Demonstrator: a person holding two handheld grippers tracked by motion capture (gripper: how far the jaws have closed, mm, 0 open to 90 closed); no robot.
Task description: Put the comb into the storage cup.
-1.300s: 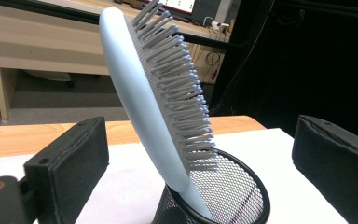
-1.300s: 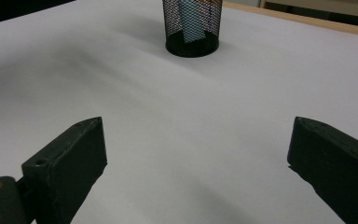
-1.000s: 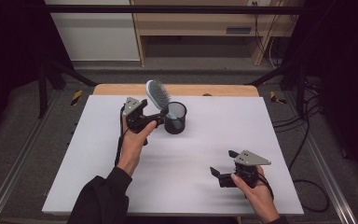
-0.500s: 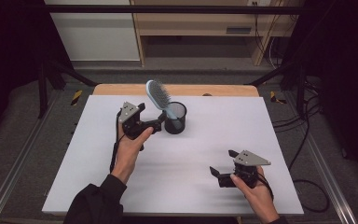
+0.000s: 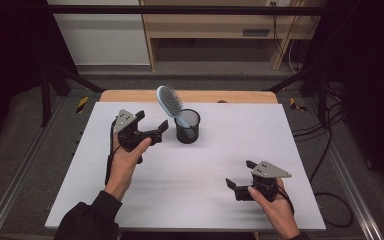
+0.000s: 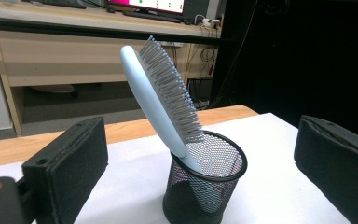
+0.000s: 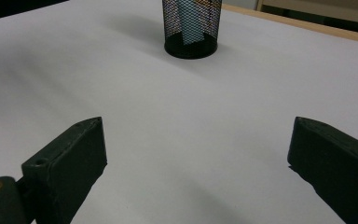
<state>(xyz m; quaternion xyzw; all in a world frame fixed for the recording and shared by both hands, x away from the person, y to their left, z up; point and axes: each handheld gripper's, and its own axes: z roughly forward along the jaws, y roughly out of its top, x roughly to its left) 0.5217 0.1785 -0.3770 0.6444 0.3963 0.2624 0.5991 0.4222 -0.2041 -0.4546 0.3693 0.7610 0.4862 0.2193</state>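
Room: dark on both sides, wooden desk and pale cabinet beyond the far edge, cables on the floor at right.
Table: white top with a strip of bare wood along the far edge; bare apart from the cup and the two tools.
Left gripper: near the far edge, left of centre, just beside the cup but apart from it; jaws spread wide and grasping nothing, cup framed between them in the left gripper view; likely released so the brush stands free.
Right gripper: near the front right corner, well apart from the cup; jaws wide, nothing between them, low over the top; seemingly parked out of the way, pointing toward the cup.
Cup: black mesh, upright, near the middle of the far edge; steady base for a tall thing.
Brush: pale blue hairbrush, handle down inside the cup, head leaning over the rim toward the far left; resting on the rim keeps it propped without a hold.
Change from a second ago: left gripper then right at the brush and cup, now drawn back toward the left edge and slightly nearer the front; brush, cup and right gripper unmoved.
Step, as judged: brush placed, hand retreating.
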